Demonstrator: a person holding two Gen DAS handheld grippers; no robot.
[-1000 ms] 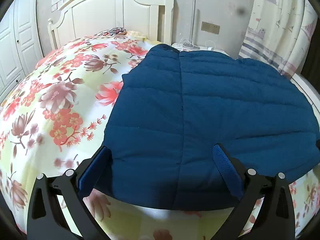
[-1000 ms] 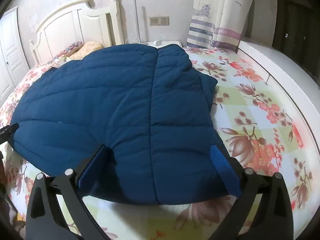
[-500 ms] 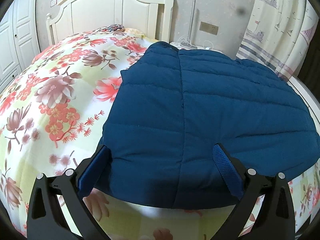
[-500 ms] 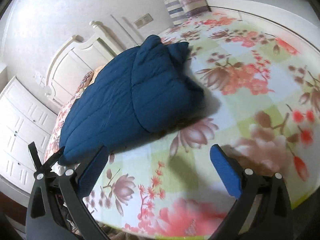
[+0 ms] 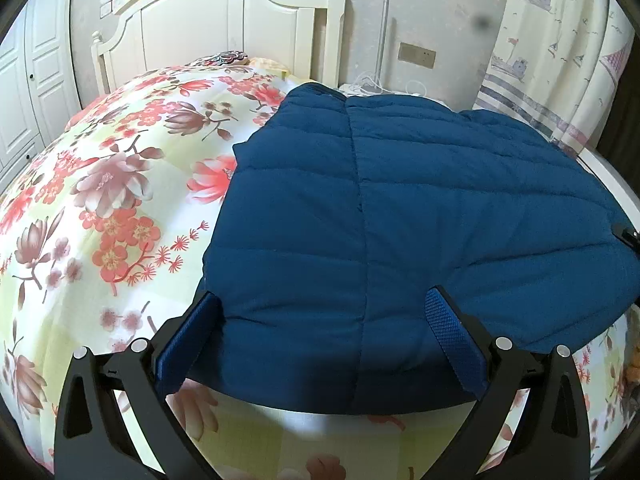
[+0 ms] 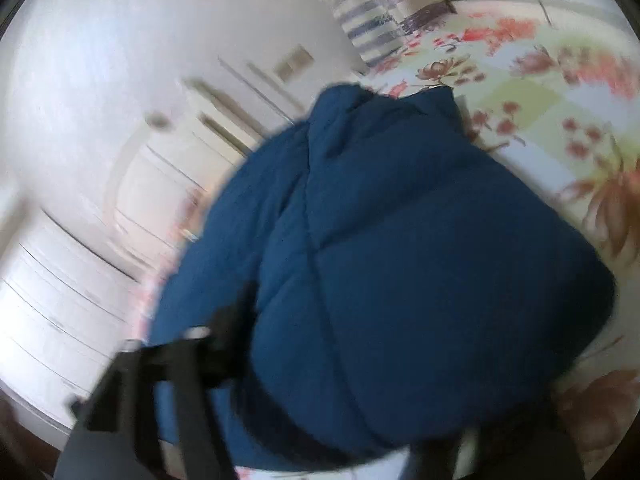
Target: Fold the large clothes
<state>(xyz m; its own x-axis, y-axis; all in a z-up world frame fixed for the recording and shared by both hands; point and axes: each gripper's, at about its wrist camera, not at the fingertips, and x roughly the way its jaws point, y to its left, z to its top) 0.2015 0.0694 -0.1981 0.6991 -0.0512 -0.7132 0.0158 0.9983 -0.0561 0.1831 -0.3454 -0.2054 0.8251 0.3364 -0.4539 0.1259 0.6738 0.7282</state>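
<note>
A dark blue quilted jacket (image 5: pixel 400 216) lies spread on the floral bedspread (image 5: pixel 100 208). My left gripper (image 5: pixel 320 332) is open, its blue-padded fingers (image 5: pixel 188 344) straddling the jacket's near hem without closing on it. In the blurred right wrist view the jacket (image 6: pixel 400 260) fills the middle of the frame. My right gripper (image 6: pixel 340 420) is tilted and close to the jacket's near edge; one black finger (image 6: pixel 224 340) shows at the left, the other is hidden by the fabric and blur. A tip of the right gripper shows at the jacket's right edge in the left wrist view (image 5: pixel 628 236).
A white headboard (image 5: pixel 224 28) stands at the bed's far end, white wardrobe doors (image 5: pixel 24 80) at the left, a patterned curtain (image 5: pixel 560 60) at the right. A nightstand with cables (image 5: pixel 380 84) is behind the jacket. The bed's white side rail (image 5: pixel 608 176) runs along the right.
The right gripper swung away from the jacket, then came back close to its near edge, now tilted and blurred. The left gripper stayed at the hem, open.
</note>
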